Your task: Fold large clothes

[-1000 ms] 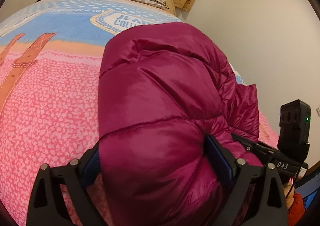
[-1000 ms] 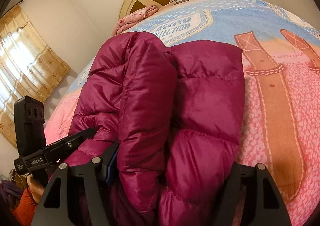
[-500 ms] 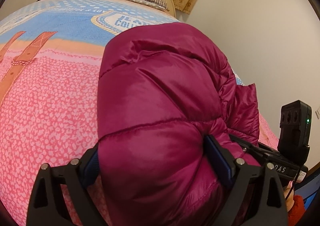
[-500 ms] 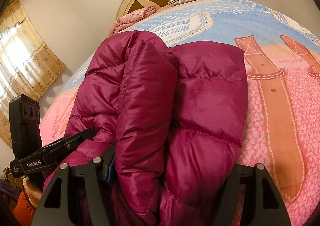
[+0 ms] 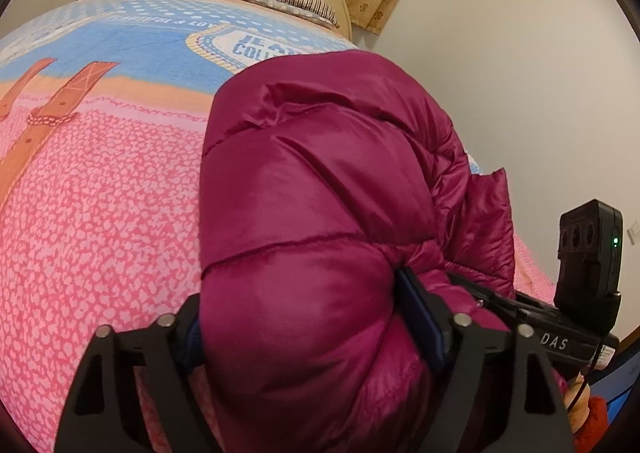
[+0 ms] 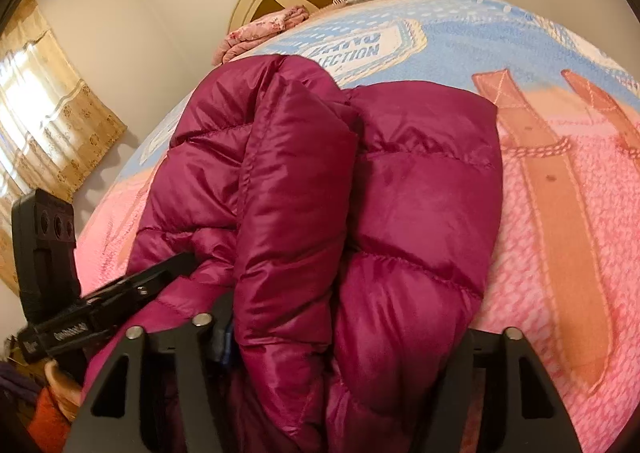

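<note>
Magenta puffer jacket [image 5: 320,181] bunched on the bed [image 5: 100,213], well short of the headboard. Left gripper [image 5: 304,317] and right gripper [image 6: 344,333] both closing on its near puffy end, squeezing bulk for the next fold.

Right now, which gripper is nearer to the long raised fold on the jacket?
Right. The right gripper, fingers closing, straddles the fold; the left gripper, also closing, grips the jacket on the fold's left.
</note>
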Demonstrator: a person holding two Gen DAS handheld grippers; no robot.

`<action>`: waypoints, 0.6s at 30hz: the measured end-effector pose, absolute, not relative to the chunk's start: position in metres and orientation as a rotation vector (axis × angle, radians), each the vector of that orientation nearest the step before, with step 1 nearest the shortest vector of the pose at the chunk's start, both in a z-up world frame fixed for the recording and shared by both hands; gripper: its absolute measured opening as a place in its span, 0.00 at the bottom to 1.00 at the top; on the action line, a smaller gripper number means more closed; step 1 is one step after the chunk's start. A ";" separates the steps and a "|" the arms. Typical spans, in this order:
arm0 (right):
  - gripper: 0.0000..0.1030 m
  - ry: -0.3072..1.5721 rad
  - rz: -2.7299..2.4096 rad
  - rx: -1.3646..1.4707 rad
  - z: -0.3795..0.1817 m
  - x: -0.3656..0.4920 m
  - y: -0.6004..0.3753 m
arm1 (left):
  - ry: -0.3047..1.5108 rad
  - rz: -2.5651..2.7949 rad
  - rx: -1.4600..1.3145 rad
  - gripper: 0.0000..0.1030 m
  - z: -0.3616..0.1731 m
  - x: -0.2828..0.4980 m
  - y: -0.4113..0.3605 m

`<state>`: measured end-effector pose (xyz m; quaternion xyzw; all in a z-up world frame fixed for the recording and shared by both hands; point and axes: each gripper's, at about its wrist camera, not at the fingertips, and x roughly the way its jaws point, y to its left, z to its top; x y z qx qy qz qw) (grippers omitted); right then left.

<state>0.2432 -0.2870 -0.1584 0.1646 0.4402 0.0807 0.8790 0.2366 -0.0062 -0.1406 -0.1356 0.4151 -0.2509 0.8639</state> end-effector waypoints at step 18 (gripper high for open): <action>0.58 0.864 0.232 0.484 -0.170 0.245 -0.299 | 0.863 -0.589 -0.406 0.72 -0.143 0.241 0.001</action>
